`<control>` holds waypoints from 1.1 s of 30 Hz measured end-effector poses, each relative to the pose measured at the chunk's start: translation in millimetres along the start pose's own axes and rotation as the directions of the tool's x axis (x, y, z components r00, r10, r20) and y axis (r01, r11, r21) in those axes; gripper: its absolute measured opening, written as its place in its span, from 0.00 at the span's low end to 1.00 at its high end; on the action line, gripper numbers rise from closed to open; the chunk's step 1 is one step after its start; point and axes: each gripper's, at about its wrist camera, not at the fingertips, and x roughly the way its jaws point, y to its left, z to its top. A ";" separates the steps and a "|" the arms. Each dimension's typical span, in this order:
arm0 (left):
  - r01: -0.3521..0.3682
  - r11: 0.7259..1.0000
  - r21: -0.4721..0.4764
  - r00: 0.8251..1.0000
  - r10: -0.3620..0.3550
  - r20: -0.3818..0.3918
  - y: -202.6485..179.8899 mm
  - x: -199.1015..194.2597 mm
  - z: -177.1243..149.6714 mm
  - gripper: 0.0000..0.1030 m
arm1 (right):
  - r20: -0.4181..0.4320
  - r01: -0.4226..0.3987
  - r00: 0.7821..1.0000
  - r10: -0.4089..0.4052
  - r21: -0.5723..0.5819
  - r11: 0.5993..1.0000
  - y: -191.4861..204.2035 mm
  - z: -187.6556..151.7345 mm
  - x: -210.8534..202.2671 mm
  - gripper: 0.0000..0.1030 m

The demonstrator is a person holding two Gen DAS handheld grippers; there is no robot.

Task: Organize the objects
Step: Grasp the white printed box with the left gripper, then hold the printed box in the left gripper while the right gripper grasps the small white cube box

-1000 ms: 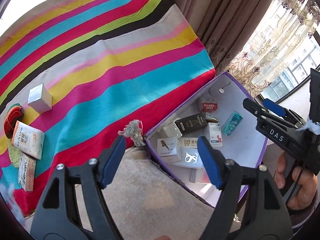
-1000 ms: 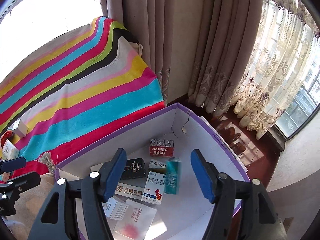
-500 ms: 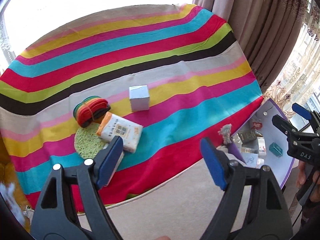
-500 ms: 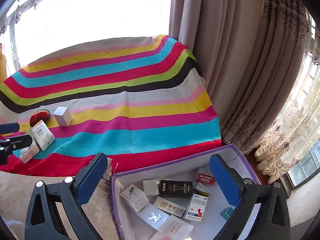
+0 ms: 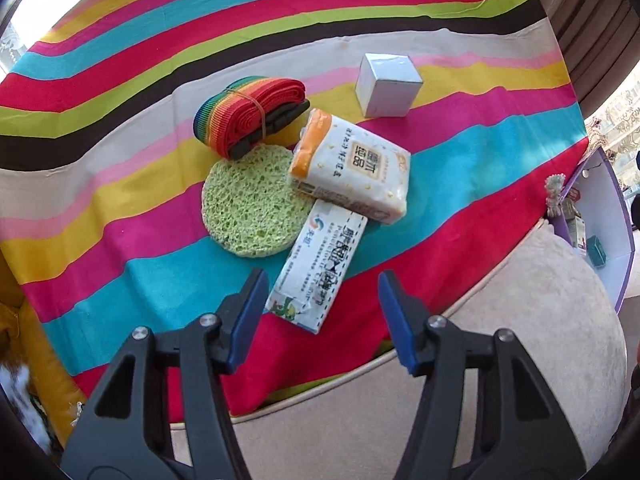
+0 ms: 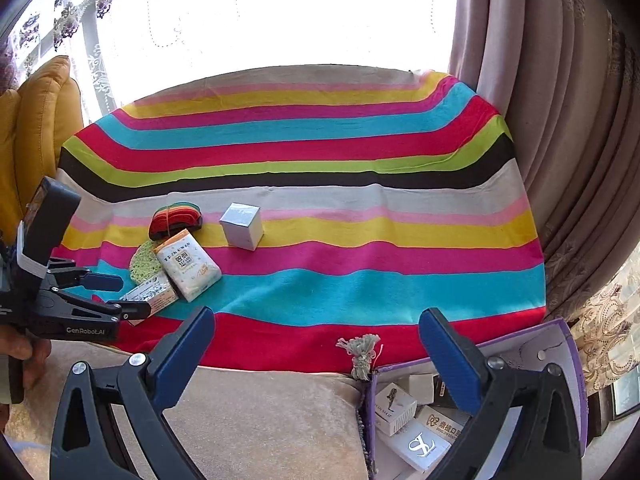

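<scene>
Just ahead of L gripper (image 5: 320, 312), jaws open, empty: flat white printed paper packet (image 5: 318, 270), long axis ~1 o'clock. R gripper (image 6: 316, 344) open, empty, farther off.

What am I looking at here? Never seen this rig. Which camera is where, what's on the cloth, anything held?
No robot: a person holds two hand grippers, each carrying a fisheye camera looking along its blue-padded fingers. Left view: the open, empty left gripper hovers over a flat white printed packet, white-and-orange tissue pack, round green sponge, rolled rainbow strap and small silver-grey cube box on the striped cloth. Right view: the right gripper, also open and empty, sits above a purple-rimmed white box of small cartons.
</scene>
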 end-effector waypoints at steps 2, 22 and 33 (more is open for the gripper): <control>-0.010 1.000 0.013 0.999 0.010 -0.037 1.1 12.2 3.2 0.57 | -0.002 -0.009 1.000 0.009 -0.011 1.000 5.7 2.2 1.9 1.00; 0.070 0.962 -0.265 0.929 0.035 0.370 55.3 -102.7 63.4 0.36 | -0.061 -0.060 0.996 0.058 -0.024 0.998 44.2 49.6 65.8 1.00; 0.001 0.933 -0.359 0.889 0.164 0.428 67.6 -38.7 22.1 0.36 | -0.093 0.003 0.996 -0.006 -0.042 0.999 91.0 72.8 136.0 0.89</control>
